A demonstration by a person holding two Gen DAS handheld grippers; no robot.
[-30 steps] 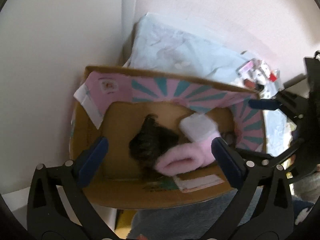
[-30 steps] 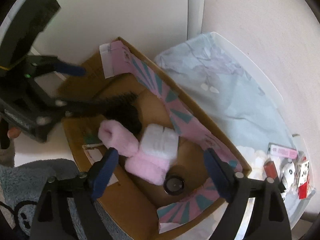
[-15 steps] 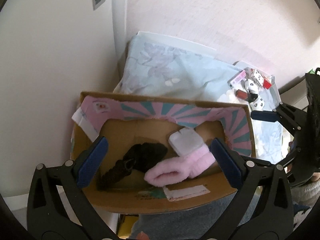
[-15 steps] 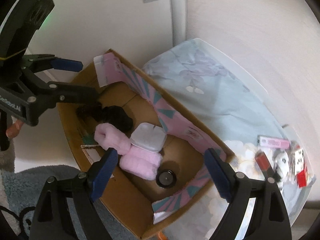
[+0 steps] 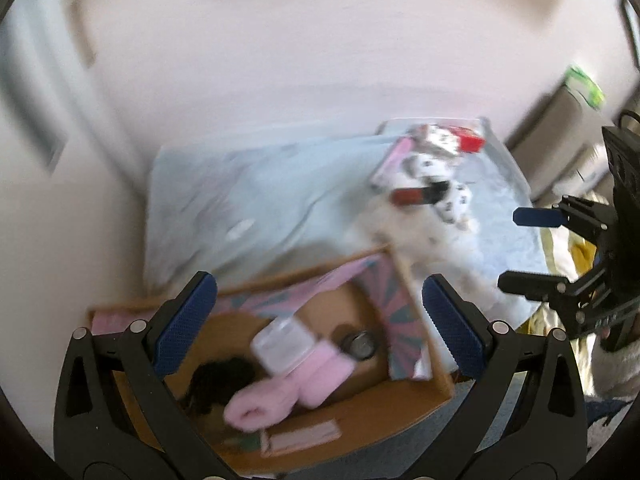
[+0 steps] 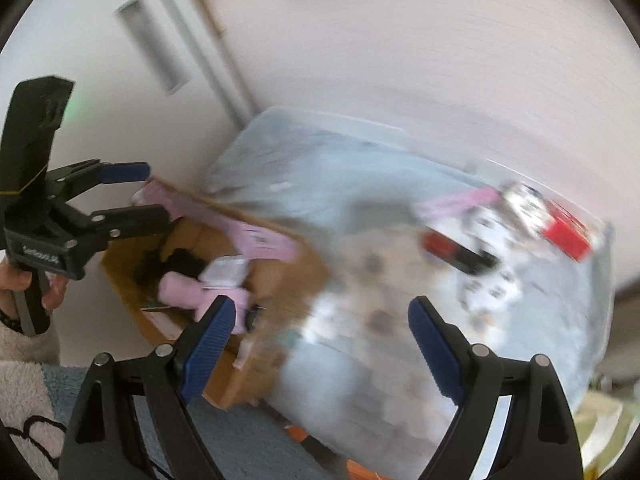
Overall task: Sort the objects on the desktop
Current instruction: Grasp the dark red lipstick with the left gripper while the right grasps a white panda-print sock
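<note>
Both views are motion-blurred. A cardboard box (image 5: 400, 396) with pink-and-teal flaps holds a pink fluffy item (image 5: 288, 392), a black hairbrush (image 5: 220, 380), a white case (image 5: 286, 344) and a small dark jar (image 5: 360, 346). It also shows in the right wrist view (image 6: 280, 264). My left gripper (image 5: 320, 320) is open and empty above the box. My right gripper (image 6: 320, 340) is open and empty above the box's right end and the blue cloth. Small objects, a red tube (image 6: 456, 252), a red box (image 6: 568, 236) and panda-print items (image 5: 452, 196), lie on the cloth.
A light blue floral cloth (image 5: 260, 196) covers the table against the white wall. A grey-blue rug (image 6: 256, 448) lies below the box. The right gripper shows at the right edge of the left wrist view (image 5: 536, 248).
Both grippers have pulled up and swung right, away from the box toward the pile of small objects. The brush lies released in the box.
</note>
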